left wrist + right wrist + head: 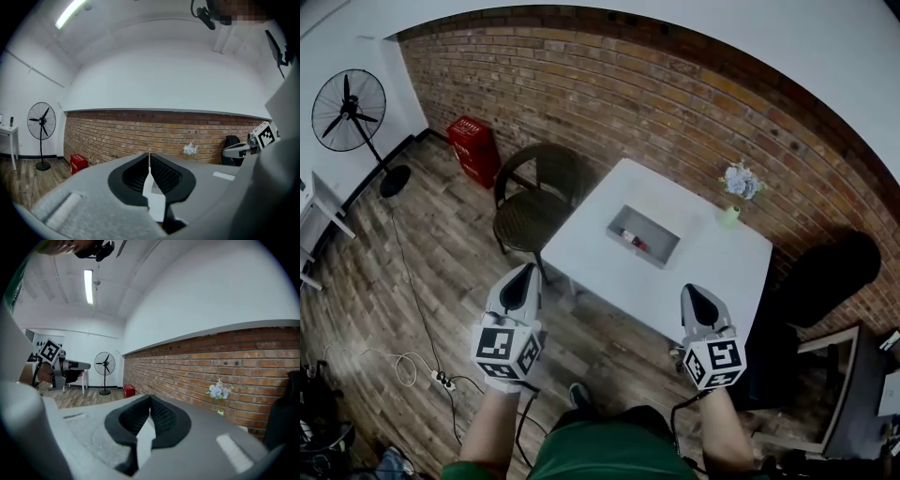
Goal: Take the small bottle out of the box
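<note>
Left gripper (525, 271) is clenched, its black ribbed pads (162, 174) meeting at the tips with nothing between them; right gripper (693, 290) is likewise clenched and empty, its jaws together along their forward edge; both are held by bare hands, each pointing roughly level toward the white table (602, 272) ahead. Both grippers stand short of the table's near edge and over the wooden floor (412, 281), the left one just off the table's near left corner and the right one off its near side. The grey box (650, 256) sits on the table ahead of both grippers and roughly midway between their lines, clear of either. The small bottle (632, 240) lies inside that box, on its side as far as can be judged, and apart from both grippers; finer detail of it is too small to make out. Beyond the box, ahead of the right gripper, a small vase of pale flowers (739, 182) stands near the table's far edge by the brick wall (609, 94). Ahead and slightly left of the left gripper a dark wicker chair (534, 202) stands beside the table; further left are a red crate (474, 150) against the wall and a standing fan (349, 111). To the right of the right gripper a black chair (830, 277) stands beside the table.
</note>
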